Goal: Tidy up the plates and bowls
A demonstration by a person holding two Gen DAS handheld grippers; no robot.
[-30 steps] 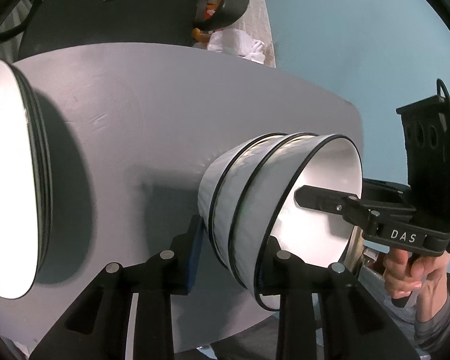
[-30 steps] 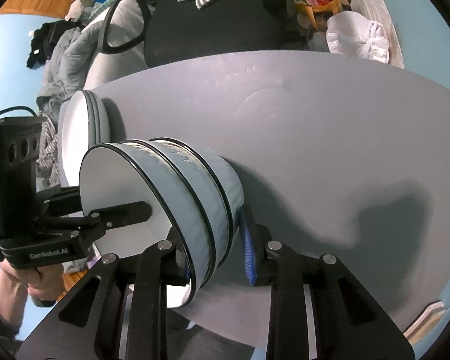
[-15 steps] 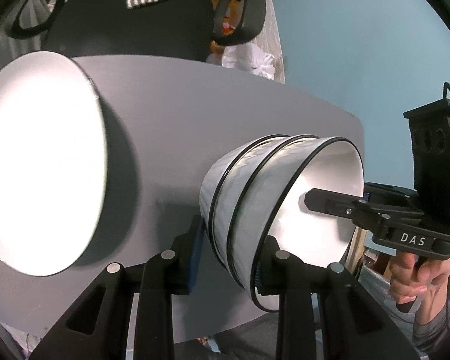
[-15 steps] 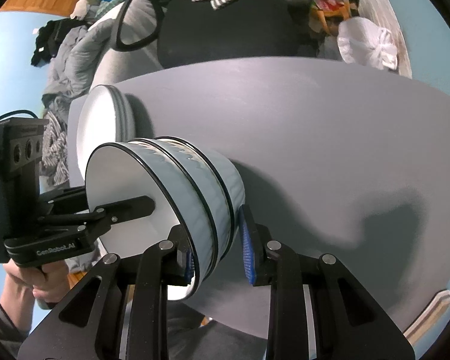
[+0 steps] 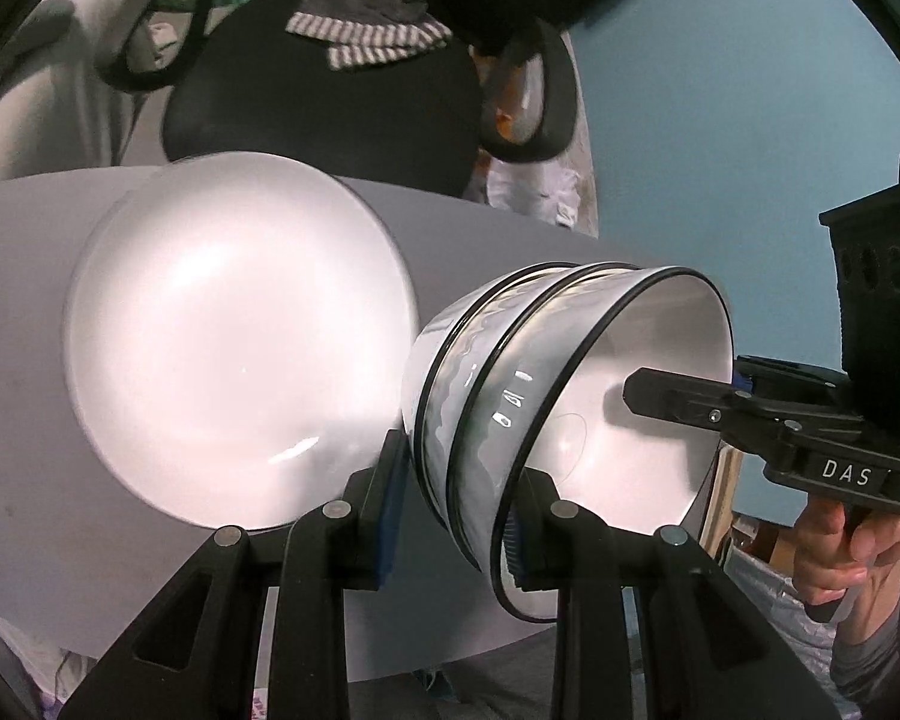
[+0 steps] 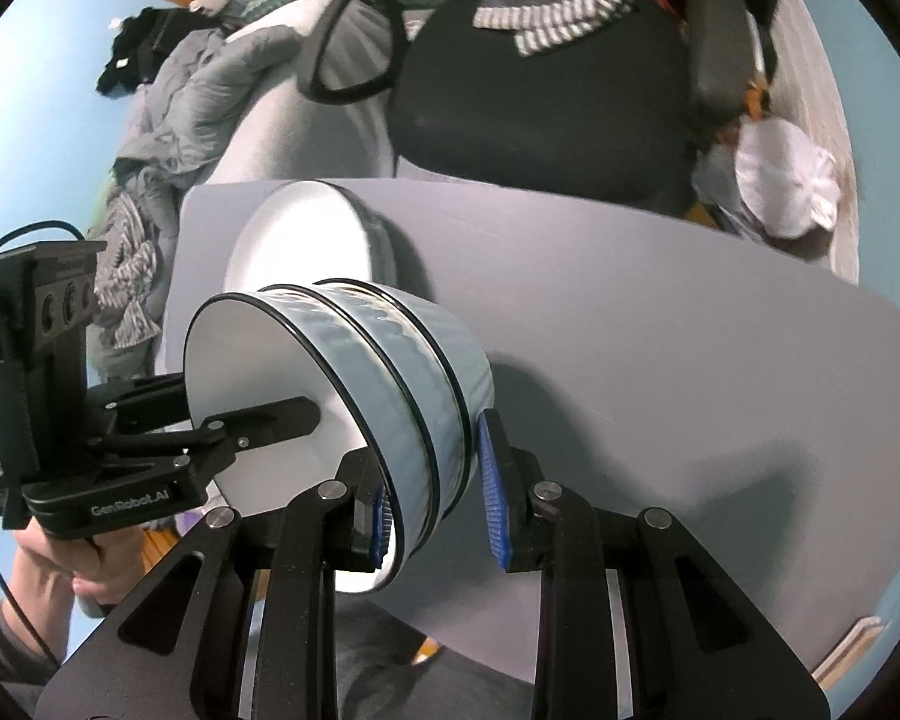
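- The left gripper (image 5: 453, 516) is clamped on the wall of a stack of bowls (image 5: 510, 396), one finger outside the stack and one inside the top bowl.
- The right gripper (image 6: 435, 510) grips the opposite side of the same stack of bowls (image 6: 414, 372) the same way, its blue pads (image 6: 492, 498) on either side of the wall.
- The three nested bowls, white with black rims, hang in the air between the two grippers, above the near edge of the grey tabletop (image 6: 660, 312).
- A stack of white plates (image 5: 234, 348) sits on the tabletop towards its left edge, just beside the bowls in the left wrist view.
- A hand (image 5: 846, 546) holds the right gripper's handle.
- A black office chair (image 6: 540, 96) with a striped cloth (image 6: 552, 18) on it stands beyond the far edge of the tabletop.
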